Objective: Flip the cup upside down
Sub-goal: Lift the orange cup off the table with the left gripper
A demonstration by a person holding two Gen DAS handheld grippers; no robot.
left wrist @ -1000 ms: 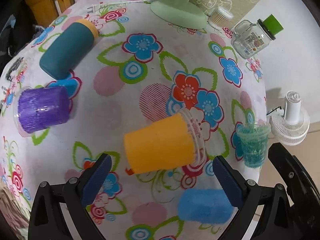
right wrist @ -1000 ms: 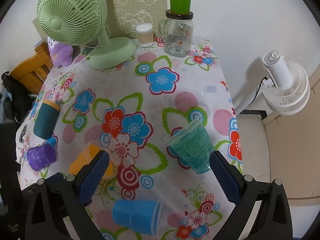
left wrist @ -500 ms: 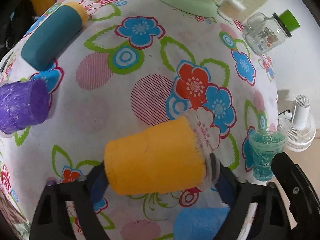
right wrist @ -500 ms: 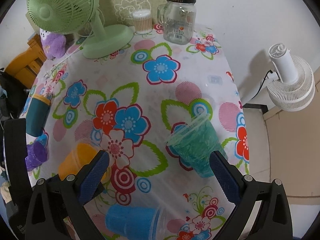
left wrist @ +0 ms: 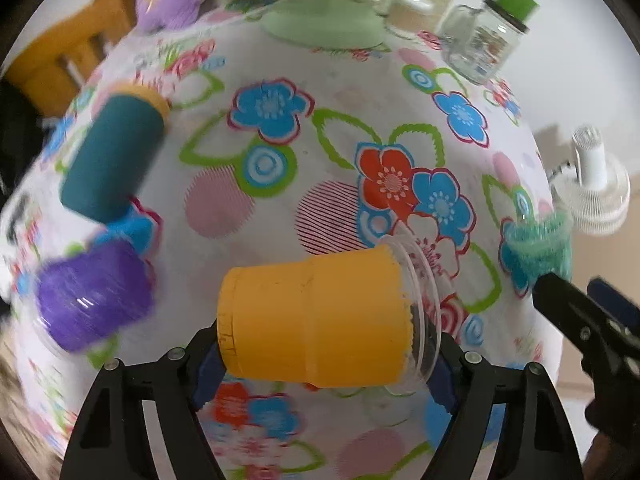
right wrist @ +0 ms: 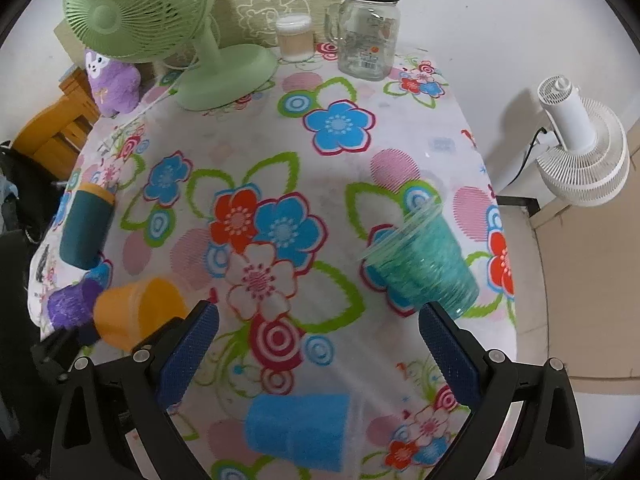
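Note:
An orange cup (left wrist: 316, 320) with a clear rim lies on its side, mouth to the right, lifted above the floral tablecloth. My left gripper (left wrist: 320, 364) is shut on it, one blue pad at its base and one at its rim. The cup also shows in the right wrist view (right wrist: 136, 312) at lower left. My right gripper (right wrist: 316, 348) is open and empty above the tablecloth, with a teal-green cup (right wrist: 420, 264) standing just beyond its right finger and a blue cup (right wrist: 296, 432) lying on its side below it.
A dark teal cup (right wrist: 86, 228) and a purple cup (right wrist: 70, 306) sit at the table's left edge. A green fan (right wrist: 160, 32), a glass jar (right wrist: 370, 40), a small tub (right wrist: 294, 38) and a purple plush (right wrist: 114, 80) stand at the back. A white fan (right wrist: 580, 152) stands off the table's right edge.
My left gripper moved forward over the orange cup, closed on it and lifted it. My right gripper stayed open and shifted only slightly.

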